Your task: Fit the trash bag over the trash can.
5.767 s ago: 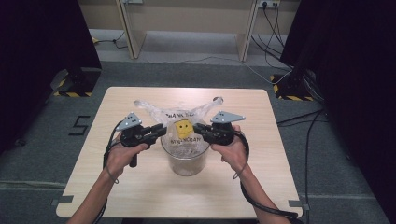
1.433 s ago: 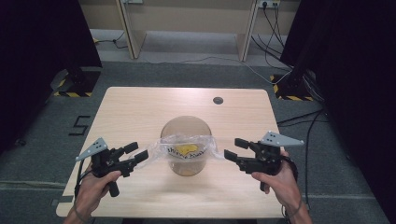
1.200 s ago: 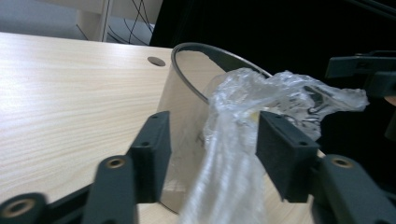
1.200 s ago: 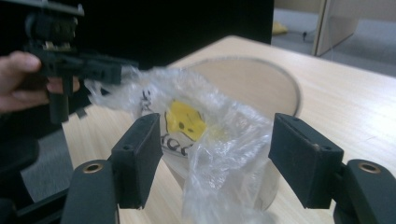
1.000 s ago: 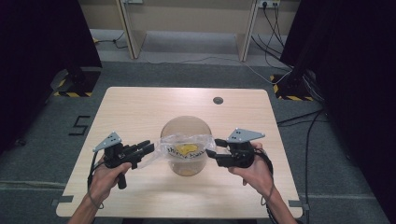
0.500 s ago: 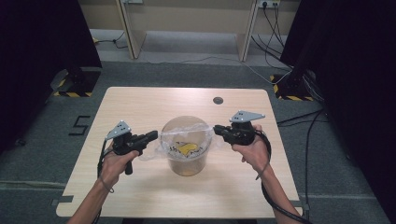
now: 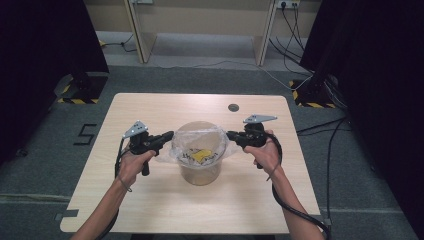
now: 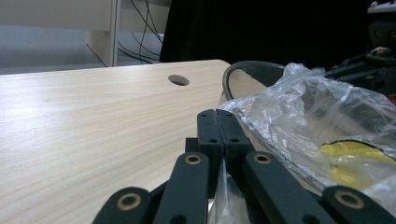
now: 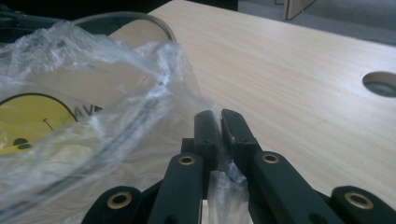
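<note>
From the high view, a round bin point(image 7: 200, 167) stands near the middle of the table point(image 7: 150, 107), with a clear plastic bag point(image 7: 199, 145) draped into and over its rim; a yellow print shows through the film. The person's forearms come up from the bottom edge, each bent slightly inward, and both hands sit level with the bin's top on opposite sides. The left gripper point(image 7: 169, 135) points rightward at the bag's left edge, the right gripper point(image 7: 231, 135) points leftward at its right edge, and each meets the film at the rim. In the left gripper view, the black jaws of the left gripper point(image 8: 217, 122) stand pressed together with a strip of the plastic bag point(image 8: 327, 112) pinched between them lower down, the bin's dark rim point(image 8: 247, 67) just beyond. In the right gripper view, the right gripper point(image 9: 219, 122) has its jaws drawn together on a crumpled fold of the bag point(image 9: 93, 107), which spreads away to the left over the bin's rim point(image 9: 140, 18).
</note>
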Demonstrator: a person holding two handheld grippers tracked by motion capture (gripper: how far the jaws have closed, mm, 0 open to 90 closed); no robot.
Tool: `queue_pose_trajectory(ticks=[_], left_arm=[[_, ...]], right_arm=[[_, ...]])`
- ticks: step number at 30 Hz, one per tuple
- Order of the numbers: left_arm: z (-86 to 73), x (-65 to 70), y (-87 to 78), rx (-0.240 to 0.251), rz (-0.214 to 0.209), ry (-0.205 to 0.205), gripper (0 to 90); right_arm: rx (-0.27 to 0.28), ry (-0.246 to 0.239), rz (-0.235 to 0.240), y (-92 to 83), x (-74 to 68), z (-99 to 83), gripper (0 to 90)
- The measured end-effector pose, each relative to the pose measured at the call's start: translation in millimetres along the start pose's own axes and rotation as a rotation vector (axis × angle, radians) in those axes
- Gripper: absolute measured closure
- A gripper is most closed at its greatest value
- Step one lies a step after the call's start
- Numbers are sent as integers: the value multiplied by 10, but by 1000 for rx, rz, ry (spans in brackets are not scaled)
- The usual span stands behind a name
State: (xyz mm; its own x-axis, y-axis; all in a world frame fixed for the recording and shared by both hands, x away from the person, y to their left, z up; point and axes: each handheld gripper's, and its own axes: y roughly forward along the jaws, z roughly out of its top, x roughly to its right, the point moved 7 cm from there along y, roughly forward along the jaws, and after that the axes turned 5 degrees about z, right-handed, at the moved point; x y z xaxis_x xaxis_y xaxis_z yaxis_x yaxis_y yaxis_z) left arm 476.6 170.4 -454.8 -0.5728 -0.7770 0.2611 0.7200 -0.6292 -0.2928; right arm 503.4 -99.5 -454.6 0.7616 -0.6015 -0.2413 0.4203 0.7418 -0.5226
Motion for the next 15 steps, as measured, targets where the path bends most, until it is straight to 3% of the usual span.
queue_pose_trajectory(ticks=[1,3,7,11,15], left_arm=[[-1,-10,26,1,-3,-3,892],[-14,-31,72,-1,-17,-23,893],[-26,-62,121,-5,-28,-33,893],[-40,-84,191,-5,-42,-55,893],[-80,-105,272,-14,-40,-58,893]], right_arm=[[-21,-9,-19,31,33,-23,864],[-16,29,14,118,50,-54,872],[-13,32,27,175,38,-59,880],[-18,6,23,236,43,-26,884],[-19,27,38,261,55,-21,884]])
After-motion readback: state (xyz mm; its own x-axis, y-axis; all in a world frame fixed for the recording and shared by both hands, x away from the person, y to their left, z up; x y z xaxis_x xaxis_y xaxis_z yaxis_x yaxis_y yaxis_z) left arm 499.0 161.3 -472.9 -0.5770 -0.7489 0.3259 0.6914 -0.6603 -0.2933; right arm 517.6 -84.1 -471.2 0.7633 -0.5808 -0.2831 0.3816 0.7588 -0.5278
